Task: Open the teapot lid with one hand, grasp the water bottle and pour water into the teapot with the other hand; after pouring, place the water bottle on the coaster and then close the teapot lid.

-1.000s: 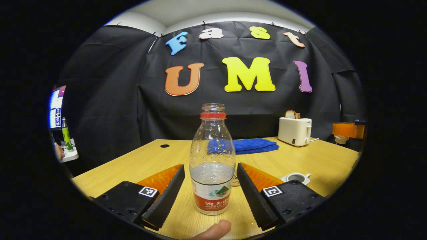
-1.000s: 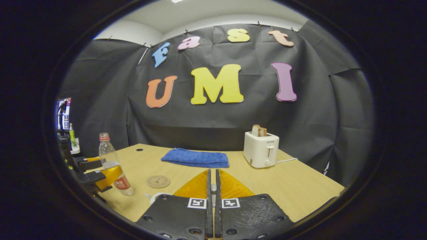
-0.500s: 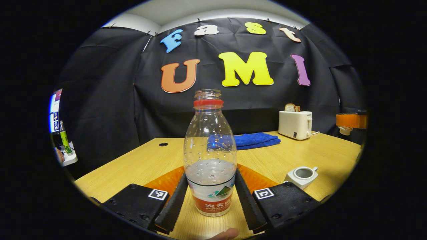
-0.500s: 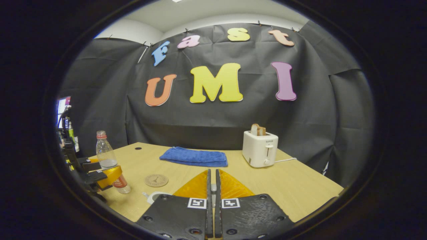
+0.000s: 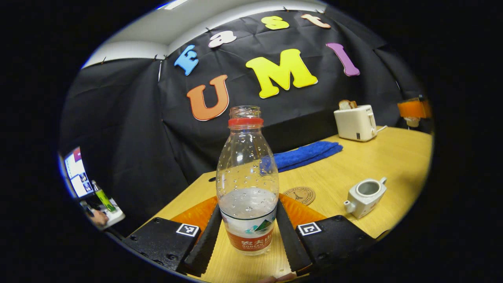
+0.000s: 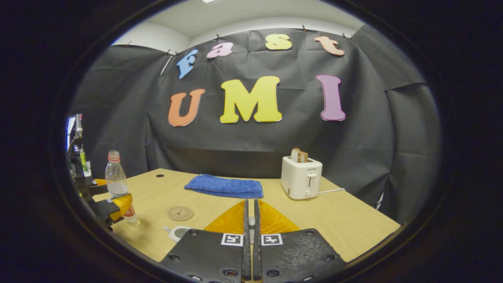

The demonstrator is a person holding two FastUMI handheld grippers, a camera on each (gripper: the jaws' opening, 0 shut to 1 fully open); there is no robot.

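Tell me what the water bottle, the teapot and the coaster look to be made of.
Water bottle: clear thin plastic, see-through with droplets inside.
Teapot: white, smooth and slightly glossy, probably glazed ceramic.
Coaster: flat tan disc with a dark design, likely wood or cork.

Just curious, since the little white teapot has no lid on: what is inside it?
In the left gripper view the teapot stands open on the table. Its inside looks shadowed and grey; no water is discernible. The bottom is hidden by the rim.

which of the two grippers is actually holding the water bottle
The left gripper: its fingers press both sides of the water bottle. The right gripper is shut, well away from it.
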